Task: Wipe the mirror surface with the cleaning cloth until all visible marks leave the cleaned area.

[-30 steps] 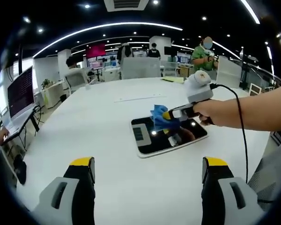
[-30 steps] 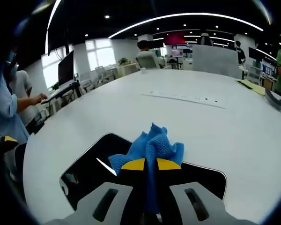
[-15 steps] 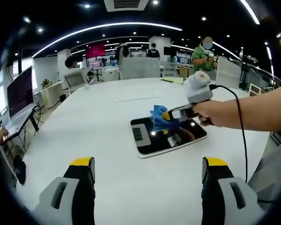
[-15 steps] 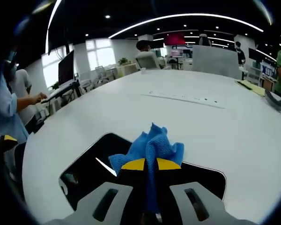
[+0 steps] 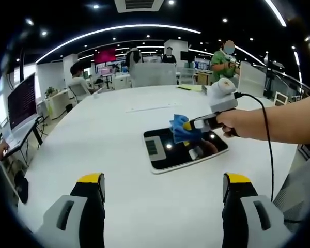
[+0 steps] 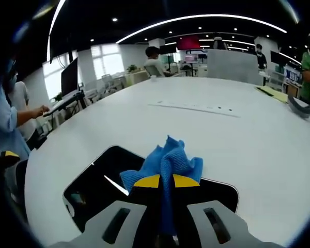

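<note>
A dark rectangular mirror [image 5: 165, 150] with a white rim lies flat on the white table [image 5: 119, 134]. In the left gripper view the right gripper [image 5: 187, 126], held by a person's hand, is shut on a blue cleaning cloth [image 5: 180, 130] over the mirror's far side. From the right gripper view the blue cloth [image 6: 165, 160] bunches between the shut yellow-tipped jaws of my right gripper [image 6: 166, 181], above the mirror [image 6: 101, 186]. My left gripper [image 5: 164, 179] stands open near the table's front edge, well short of the mirror, with nothing between its jaws.
A thin white strip [image 6: 191, 107] lies further out on the table. Chairs, desks and monitors [image 5: 22, 101] ring the table, with several people at the back. A seated person [image 6: 8, 124] is at the left in the right gripper view.
The right gripper has shifted slightly to the right over the mirror with the cloth still held. The left gripper has not moved.
</note>
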A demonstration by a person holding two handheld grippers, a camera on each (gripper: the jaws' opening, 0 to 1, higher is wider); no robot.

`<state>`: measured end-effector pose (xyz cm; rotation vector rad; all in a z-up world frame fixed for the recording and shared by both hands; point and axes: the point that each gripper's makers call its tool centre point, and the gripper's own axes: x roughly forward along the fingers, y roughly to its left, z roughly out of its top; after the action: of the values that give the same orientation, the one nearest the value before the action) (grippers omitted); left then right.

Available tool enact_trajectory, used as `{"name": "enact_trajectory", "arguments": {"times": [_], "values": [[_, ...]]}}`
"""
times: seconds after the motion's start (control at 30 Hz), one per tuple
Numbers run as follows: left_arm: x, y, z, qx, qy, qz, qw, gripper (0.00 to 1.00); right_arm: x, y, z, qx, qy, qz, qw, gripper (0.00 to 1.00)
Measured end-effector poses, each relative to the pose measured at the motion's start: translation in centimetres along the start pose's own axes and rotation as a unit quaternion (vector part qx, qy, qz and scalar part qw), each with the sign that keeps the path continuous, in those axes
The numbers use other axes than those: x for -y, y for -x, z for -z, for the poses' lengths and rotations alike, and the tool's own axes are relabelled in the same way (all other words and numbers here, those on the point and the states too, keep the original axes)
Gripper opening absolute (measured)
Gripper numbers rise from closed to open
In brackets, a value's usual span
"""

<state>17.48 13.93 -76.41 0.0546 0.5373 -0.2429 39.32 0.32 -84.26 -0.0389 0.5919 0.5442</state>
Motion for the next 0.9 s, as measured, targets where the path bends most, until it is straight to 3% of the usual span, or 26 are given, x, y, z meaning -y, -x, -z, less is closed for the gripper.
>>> {"name": "enact_trajectory", "arguments": {"times": [0.9], "values": [[0.05,0.0,-0.01,0.0,0.0,0.001,1.0,0.95,0.55,0.2,0.06,0.004,-0.003,0.004,1.0,0.03]]}}
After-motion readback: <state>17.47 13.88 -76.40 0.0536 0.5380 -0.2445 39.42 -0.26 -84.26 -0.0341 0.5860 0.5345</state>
